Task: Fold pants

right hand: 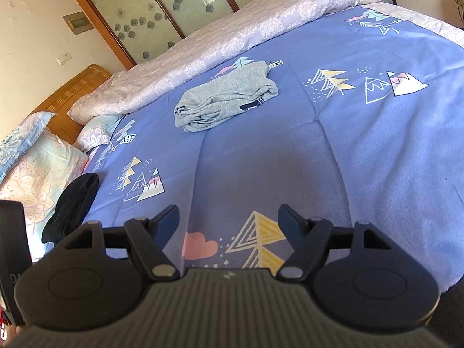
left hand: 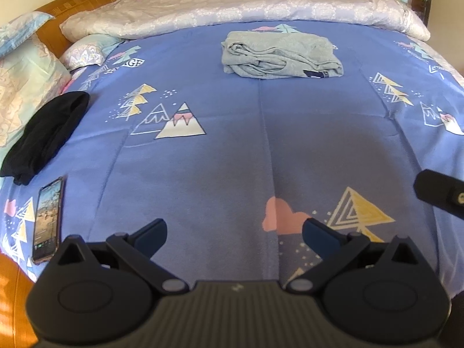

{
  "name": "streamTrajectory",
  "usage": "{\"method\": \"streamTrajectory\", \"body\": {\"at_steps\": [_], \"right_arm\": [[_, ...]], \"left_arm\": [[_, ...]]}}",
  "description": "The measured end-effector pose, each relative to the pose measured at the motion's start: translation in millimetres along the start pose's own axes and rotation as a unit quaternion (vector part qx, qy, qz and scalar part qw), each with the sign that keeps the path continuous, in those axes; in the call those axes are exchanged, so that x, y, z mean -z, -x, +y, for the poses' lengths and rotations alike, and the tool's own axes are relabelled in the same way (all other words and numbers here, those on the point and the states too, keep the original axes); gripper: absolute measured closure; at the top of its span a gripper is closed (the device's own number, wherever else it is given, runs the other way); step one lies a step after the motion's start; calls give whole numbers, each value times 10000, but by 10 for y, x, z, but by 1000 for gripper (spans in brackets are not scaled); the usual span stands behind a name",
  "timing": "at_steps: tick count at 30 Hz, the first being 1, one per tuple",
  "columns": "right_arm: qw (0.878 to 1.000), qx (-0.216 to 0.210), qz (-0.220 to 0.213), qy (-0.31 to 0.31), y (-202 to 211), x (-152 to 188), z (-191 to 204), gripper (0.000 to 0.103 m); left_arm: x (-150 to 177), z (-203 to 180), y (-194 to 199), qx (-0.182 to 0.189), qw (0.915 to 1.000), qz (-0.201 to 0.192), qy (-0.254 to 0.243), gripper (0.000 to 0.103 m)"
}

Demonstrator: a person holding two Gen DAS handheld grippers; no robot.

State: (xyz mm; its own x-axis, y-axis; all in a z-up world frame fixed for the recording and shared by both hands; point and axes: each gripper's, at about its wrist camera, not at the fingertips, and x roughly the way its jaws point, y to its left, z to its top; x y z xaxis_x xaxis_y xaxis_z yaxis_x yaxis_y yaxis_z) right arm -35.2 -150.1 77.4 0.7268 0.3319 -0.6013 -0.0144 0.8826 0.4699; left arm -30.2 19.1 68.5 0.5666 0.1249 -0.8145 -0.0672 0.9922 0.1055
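Grey pants [left hand: 279, 55] lie folded into a compact bundle on the blue patterned bedsheet [left hand: 232, 150], far from me toward the back. They also show in the right wrist view [right hand: 226, 98]. My left gripper [left hand: 234, 232] is open and empty, held above the near part of the bed. My right gripper [right hand: 228, 217] is open and empty too, over the near edge. Part of the right gripper's body [left hand: 440, 194] shows at the right edge of the left wrist view.
A black folded garment [left hand: 46, 136] lies at the left beside pillows [left hand: 26, 87]. A phone [left hand: 47, 217] lies face up near the left edge. A rolled pale quilt [left hand: 246, 8] runs along the back. A wooden headboard [left hand: 75, 3] stands at left.
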Motion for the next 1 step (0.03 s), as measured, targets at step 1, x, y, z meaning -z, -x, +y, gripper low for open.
{"method": "streamTrajectory", "body": {"at_steps": [1], "right_arm": [[10000, 1, 6, -4, -2, 0, -6, 26]], "left_arm": [[1, -11, 3, 17, 10000, -7, -14, 0]]}}
